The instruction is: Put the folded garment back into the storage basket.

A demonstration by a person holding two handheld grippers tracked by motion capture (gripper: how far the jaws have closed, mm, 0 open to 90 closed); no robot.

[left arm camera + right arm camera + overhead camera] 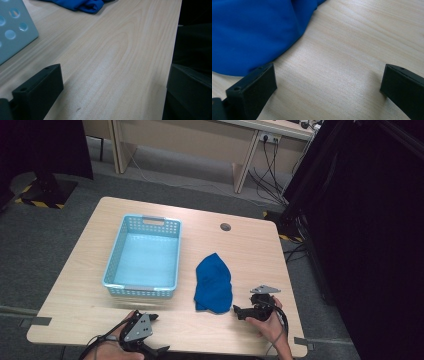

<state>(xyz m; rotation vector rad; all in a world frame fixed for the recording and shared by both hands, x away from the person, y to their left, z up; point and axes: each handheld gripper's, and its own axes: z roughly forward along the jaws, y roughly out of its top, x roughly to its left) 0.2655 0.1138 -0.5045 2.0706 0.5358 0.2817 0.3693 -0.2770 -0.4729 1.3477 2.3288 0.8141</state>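
A crumpled blue cloth [214, 282] lies on the wooden table [240, 245], right of a light blue plastic basket [145, 255] that holds nothing. My right gripper [239, 311] rests on the table just right of the cloth's near end and points at it. In the right gripper view it [327, 87] stands open, its left jaw at the edge of the cloth [249, 32]. My left gripper [159, 334] is open near the table's front edge, below the basket. The left gripper view has the basket's corner [12, 32] and the cloth [77, 3] farther off.
A round cable hole [225, 226] sits near the table's far edge. Black curtains [360, 220] hang to the right. A desk [200, 140] and floor cables [267, 175] are behind the table. The table's front edge runs close to both hands.
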